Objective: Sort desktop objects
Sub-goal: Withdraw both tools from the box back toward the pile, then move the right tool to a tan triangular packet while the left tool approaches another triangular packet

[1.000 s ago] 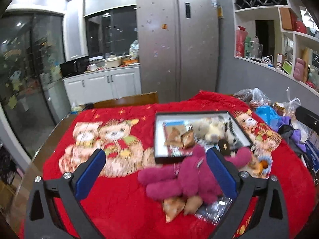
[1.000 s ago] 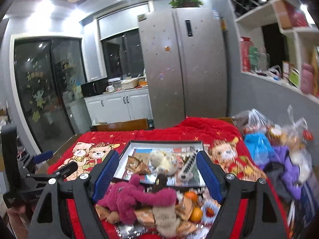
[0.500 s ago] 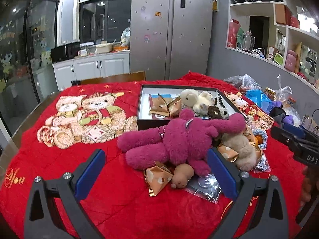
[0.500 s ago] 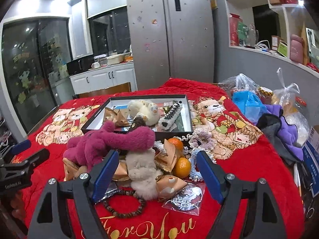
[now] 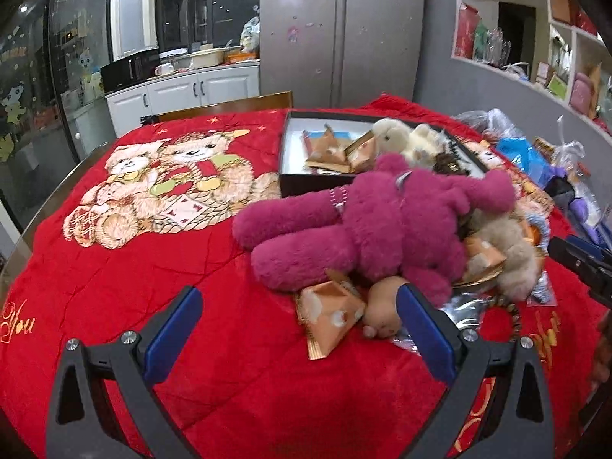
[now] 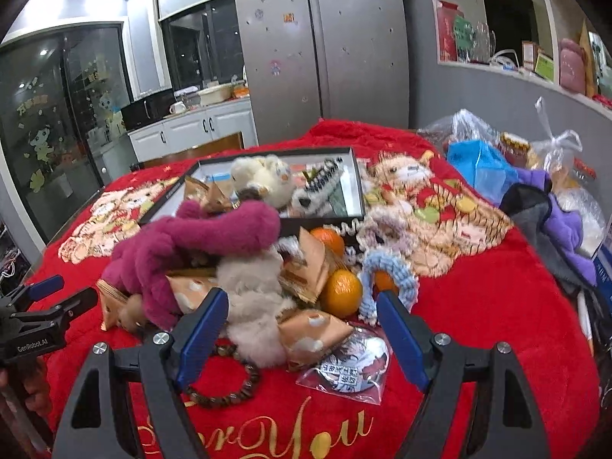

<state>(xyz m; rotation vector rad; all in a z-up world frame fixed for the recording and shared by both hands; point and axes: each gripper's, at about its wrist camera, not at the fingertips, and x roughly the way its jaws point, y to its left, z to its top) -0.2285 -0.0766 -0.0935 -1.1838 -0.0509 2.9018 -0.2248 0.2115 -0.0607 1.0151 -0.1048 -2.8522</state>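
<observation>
A magenta plush toy [image 5: 382, 225] lies on a heap of objects on the red blanket [image 5: 153, 267], just in front of a black tray [image 5: 317, 185] that holds a cream plush [image 5: 405, 137] and snack packets. My left gripper [image 5: 298, 329] is open and empty, low over an orange snack packet [image 5: 329, 313]. My right gripper [image 6: 302, 329] is open and empty, over a beige fluffy plush [image 6: 252, 302] and another packet [image 6: 310, 332]. Oranges [image 6: 342, 292], a bead bracelet [image 6: 225, 382] and a bagged badge [image 6: 348, 367] lie close by. The magenta plush also shows in the right wrist view [image 6: 199, 241].
Plastic bags and purple and grey cloth [image 6: 550, 214] crowd the table's right side. A blue knitted ring [image 6: 386, 267] lies by the oranges. A wooden chair back [image 5: 225, 105] stands behind the table. The left gripper shows at the left edge of the right wrist view [image 6: 46, 306].
Both grippers have come down and forward, closer to the heap of toys and packets. Both stay open and empty. Nothing on the table has moved.
</observation>
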